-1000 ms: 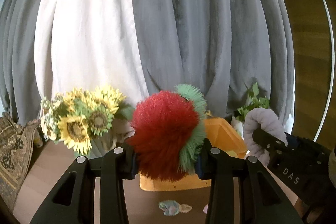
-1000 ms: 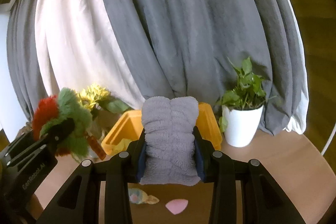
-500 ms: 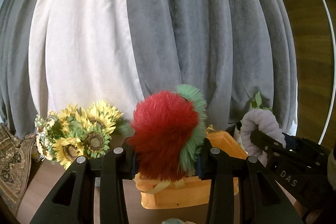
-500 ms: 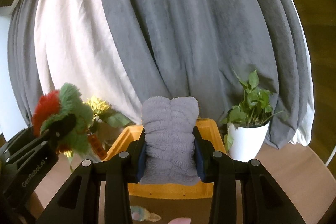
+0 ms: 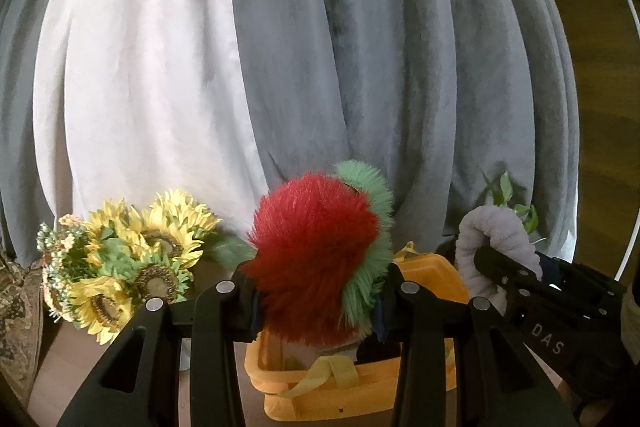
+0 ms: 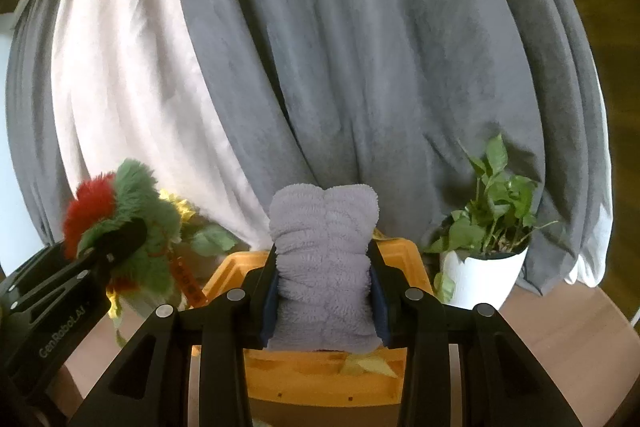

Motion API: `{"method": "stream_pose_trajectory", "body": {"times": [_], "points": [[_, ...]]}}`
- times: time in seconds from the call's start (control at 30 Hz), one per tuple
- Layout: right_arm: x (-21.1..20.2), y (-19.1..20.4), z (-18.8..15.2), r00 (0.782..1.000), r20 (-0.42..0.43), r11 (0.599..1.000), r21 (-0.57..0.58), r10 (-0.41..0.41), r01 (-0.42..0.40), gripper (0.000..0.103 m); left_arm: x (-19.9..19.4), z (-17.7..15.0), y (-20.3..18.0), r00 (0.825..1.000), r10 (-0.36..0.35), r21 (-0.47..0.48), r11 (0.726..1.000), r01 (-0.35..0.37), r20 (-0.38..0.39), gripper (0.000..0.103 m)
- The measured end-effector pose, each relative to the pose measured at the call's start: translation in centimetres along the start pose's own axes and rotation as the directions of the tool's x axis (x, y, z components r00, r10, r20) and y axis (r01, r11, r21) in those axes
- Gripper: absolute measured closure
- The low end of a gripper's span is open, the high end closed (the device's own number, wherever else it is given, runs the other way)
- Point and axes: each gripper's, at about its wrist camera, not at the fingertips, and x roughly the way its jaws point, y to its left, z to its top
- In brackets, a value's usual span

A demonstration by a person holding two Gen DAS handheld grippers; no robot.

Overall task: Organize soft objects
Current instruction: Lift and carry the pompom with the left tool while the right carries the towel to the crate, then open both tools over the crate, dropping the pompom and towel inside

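My left gripper is shut on a fluffy red and green plush toy, held just above the near rim of an orange bin. In the right wrist view that toy and the left gripper show at the left. A grey fleecy soft object sits squeezed between the pads of my right gripper, over the same orange bin. From the left wrist camera the grey object and the right gripper appear at the right. Yellow fabric lies inside the bin.
A bunch of artificial sunflowers stands left of the bin. A potted green plant in a white pot stands to its right. Grey and white curtains hang close behind. The bin rests on a wooden surface.
Both grippers have moved forward toward the bin and curtains with their soft objects. The bin now sits closer and lower in both views, and the small items in front of it have dropped out of sight.
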Motion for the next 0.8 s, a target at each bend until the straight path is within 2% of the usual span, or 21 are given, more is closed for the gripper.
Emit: {"method": "stream_pose_trajectory", "body": {"times": [0.33, 0.8], "points": [[4.0, -0.9, 0.1, 0.999, -0.035, 1.0, -0.003, -0.03, 0.03, 0.064, 4.2, -0.7, 0.1, 0.999, -0.003, 0.01, 1.0, 0.004, -0.043, 0.064], [9.1, -1.5, -1.6, 0.991, -0.127, 0.999, -0.011, -0.049, 0.048, 0.064, 9.8, -2.5, -0.2, 0.991, -0.016, 0.046, 0.999, 0.022, -0.134, 0.063]]}}
